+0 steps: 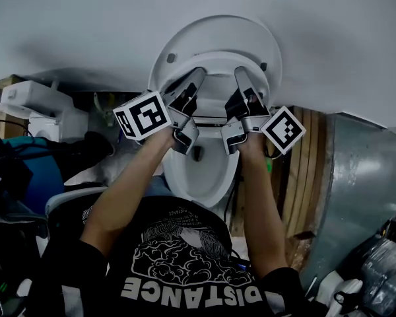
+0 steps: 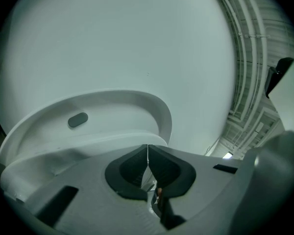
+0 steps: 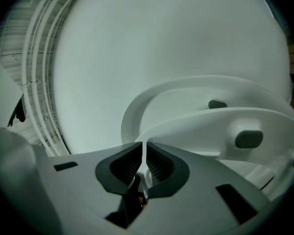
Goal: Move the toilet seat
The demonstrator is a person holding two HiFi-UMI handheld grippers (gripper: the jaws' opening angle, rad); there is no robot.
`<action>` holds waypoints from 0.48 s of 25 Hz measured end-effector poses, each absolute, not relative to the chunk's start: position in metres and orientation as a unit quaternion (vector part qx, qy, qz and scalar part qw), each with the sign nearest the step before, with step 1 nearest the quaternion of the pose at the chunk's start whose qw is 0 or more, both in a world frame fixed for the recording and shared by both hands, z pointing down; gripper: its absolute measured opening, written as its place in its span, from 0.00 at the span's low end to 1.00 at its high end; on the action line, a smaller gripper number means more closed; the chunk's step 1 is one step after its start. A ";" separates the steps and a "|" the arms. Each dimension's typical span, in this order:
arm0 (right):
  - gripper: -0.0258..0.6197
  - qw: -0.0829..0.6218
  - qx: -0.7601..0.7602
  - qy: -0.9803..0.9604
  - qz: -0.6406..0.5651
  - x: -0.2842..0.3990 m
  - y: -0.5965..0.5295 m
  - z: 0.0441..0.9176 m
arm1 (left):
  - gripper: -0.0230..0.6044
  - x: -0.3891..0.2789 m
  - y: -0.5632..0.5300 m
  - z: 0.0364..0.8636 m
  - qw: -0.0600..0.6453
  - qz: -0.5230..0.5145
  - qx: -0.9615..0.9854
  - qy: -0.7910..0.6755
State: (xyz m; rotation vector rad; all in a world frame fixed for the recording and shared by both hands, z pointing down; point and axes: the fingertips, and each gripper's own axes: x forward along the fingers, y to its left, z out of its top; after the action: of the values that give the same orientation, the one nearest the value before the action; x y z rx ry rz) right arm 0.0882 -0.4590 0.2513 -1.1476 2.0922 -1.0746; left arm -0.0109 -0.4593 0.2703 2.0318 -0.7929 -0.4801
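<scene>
The white toilet seat (image 1: 219,61) is lifted off the bowl (image 1: 199,174) and stands close to the raised lid (image 1: 214,30). My left gripper (image 1: 197,73) is at the seat's left rim. In the left gripper view its jaws (image 2: 147,148) are shut, with only a hairline of white between the pads, and the seat's rim (image 2: 88,143) lies right at their tips. My right gripper (image 1: 240,72) is at the seat's right side. There its jaws (image 3: 145,147) are shut on the thin white edge of the seat (image 3: 220,119). The lid (image 3: 186,89) rises just behind.
A white wall fills the back. A white appliance (image 1: 39,107) and dark clutter lie to the left of the toilet. Wooden boards (image 1: 310,170) and a grey metal panel (image 1: 363,177) stand to the right. The person's arms reach over the bowl.
</scene>
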 end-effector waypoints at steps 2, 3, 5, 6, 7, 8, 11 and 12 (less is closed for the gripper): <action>0.10 0.260 -0.427 0.771 -0.395 0.089 -0.462 0.250 | 0.06 -0.011 -0.462 0.269 0.438 -0.192 0.819 -0.319; 0.10 0.259 -0.429 0.769 -0.396 0.091 -0.468 0.252 | 0.06 -0.010 -0.467 0.271 0.439 -0.190 0.818 -0.320; 0.10 0.256 -0.435 0.765 -0.399 0.093 -0.482 0.258 | 0.06 -0.010 -0.481 0.277 0.444 -0.185 0.815 -0.322; 0.10 0.256 -0.436 0.764 -0.401 0.093 -0.488 0.260 | 0.06 -0.010 -0.487 0.280 0.447 -0.184 0.814 -0.323; 0.10 0.257 -0.437 0.762 -0.403 0.093 -0.493 0.262 | 0.06 -0.011 -0.492 0.283 0.448 -0.182 0.813 -0.323; 0.10 0.256 -0.439 0.761 -0.404 0.092 -0.497 0.264 | 0.06 -0.011 -0.495 0.284 0.449 -0.182 0.813 -0.323; 0.10 0.248 -0.446 0.760 -0.402 0.093 -0.503 0.268 | 0.06 -0.013 -0.501 0.286 0.451 -0.181 0.813 -0.323; 0.10 0.247 -0.448 0.759 -0.402 0.094 -0.504 0.268 | 0.06 -0.013 -0.503 0.286 0.451 -0.180 0.813 -0.322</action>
State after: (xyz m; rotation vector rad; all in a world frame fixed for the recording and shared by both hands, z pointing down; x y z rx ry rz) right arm 0.0938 -0.5043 0.2684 -1.2210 2.0704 -1.0966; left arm -0.0125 -0.5027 0.2864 2.0085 -0.7965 -0.4455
